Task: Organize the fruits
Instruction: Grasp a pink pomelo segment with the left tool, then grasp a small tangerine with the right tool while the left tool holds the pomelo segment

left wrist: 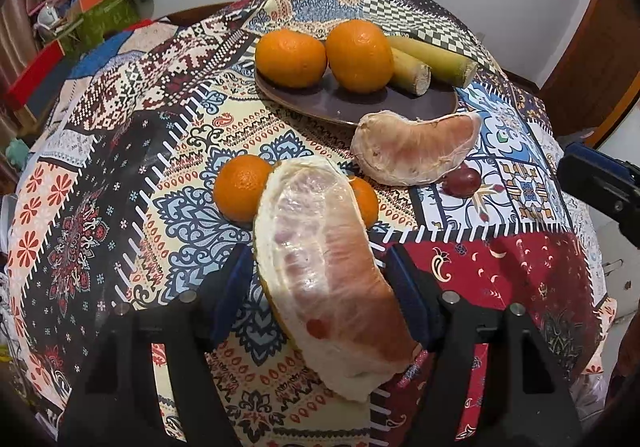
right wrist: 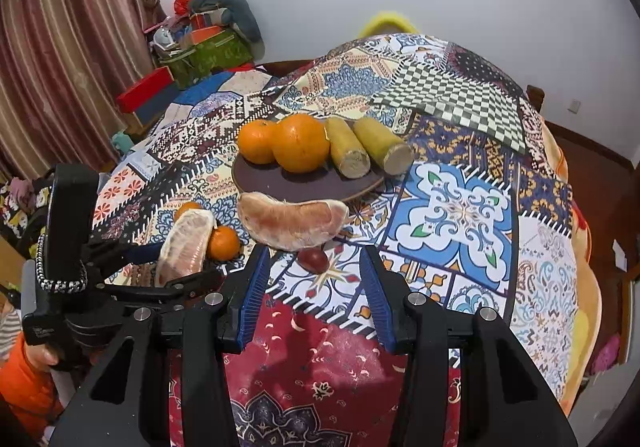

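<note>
Your left claw (left wrist: 320, 283) is clamped on a soft pomelo slice (left wrist: 320, 259) above the counter (left wrist: 540, 267). Squeeze harder and it squashes. Your right claw (right wrist: 316, 287) is apart and empty, near the grape (right wrist: 314, 260).

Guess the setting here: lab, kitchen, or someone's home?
Most likely a lived-in home room. The fruit sits on a patchwork tablecloth over a table, striped curtains hang at the left, and boxes and clutter are piled against the wall.

A lived-in home: patchwork tablecloth (right wrist: 460, 207), striped curtain (right wrist: 80, 47), cluttered boxes (right wrist: 208, 47) by the wall
</note>
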Demonstrator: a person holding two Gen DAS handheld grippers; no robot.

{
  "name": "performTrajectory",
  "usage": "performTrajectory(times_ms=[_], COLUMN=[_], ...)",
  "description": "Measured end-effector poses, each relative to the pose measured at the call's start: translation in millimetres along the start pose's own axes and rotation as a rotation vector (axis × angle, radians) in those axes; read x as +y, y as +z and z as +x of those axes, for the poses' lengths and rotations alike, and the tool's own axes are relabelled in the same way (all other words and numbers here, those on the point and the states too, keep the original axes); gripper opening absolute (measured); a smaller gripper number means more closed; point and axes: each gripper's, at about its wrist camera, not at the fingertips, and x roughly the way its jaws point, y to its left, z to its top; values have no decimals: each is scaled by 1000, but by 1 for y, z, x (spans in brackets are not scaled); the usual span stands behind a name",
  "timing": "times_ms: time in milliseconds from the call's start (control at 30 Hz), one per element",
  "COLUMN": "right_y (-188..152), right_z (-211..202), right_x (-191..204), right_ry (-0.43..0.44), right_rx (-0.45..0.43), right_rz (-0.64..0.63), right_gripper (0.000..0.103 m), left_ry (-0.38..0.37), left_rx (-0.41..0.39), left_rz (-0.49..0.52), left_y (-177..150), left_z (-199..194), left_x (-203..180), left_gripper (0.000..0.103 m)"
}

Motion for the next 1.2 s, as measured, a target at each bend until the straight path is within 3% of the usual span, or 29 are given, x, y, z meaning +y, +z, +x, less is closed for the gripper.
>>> performTrajectory(times_ms=[167,333,467,700,833,1033,1200], right_y=[-2,-4,-5,-4,-5,-4,-4], right_z=[2,3,5,10,12,18,30], right_x=[3,5,4,13,19,30,43], right_ry=[-7,-10,-9,5,10,27,48], right_rx=[-2,1,6,16,25,40,64], right_rz=[-13,-22,-21,-34,-49,-76,-91], right_gripper=[43,43,43,43,43,43,43], left_ry=[-37,-43,-13,-52,-19,-42,-56], left_rx=[-24,-45,-66,-16,-41,-55,-126], left_rz=[12,55,63,16,34,18,-8], left_y=[-5,-6,-10,-11,-12,-11,-2], left_z=[-2,-14,-23,-10,-7,-15,-35], left_x=[2,11,21,25,19,30,42], left_gripper=[64,52,52,54,53,50,49])
